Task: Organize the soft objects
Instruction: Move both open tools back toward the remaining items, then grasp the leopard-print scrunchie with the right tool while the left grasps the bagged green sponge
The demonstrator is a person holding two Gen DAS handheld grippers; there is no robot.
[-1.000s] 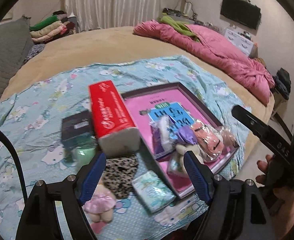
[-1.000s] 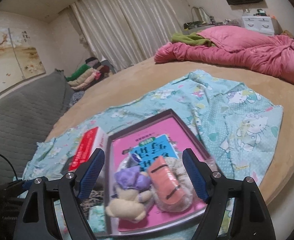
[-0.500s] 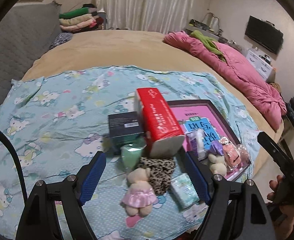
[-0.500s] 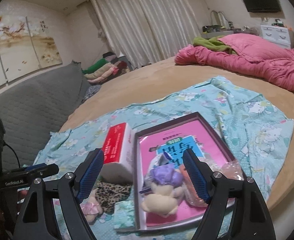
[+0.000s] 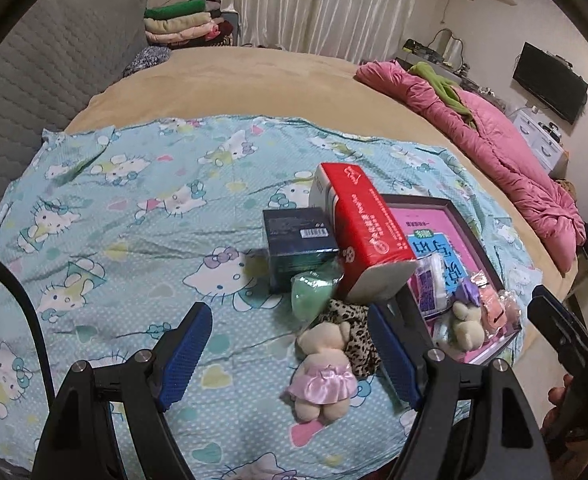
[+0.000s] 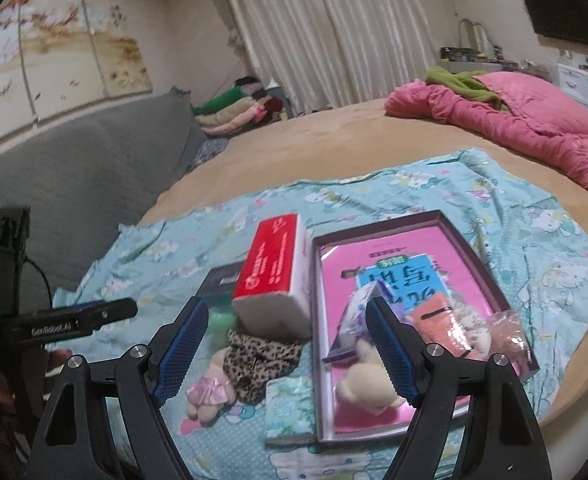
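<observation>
Between the wide-open, empty left hand-held gripper (image 5: 290, 360) fingers, pink-skirted teddy bear (image 5: 321, 368) on the sheet.

A round tan bed (image 5: 254, 80) fills the room, with a grey quilted headboard (image 5: 54, 60) on the left. Pale curtains (image 5: 333, 0) hang behind it. A dark television (image 5: 549, 76) is mounted on the right wall above a white dresser (image 5: 541, 140).

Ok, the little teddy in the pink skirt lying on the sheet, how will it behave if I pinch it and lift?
The teddy looks plush, so it will probably squash under the pads and its limbs may droop. It seems small and stuffed, likely light. It lies against the leopard-print cloth, which might drag along. The satin-looking skirt could be slippery; gripping the body seems safer.
</observation>
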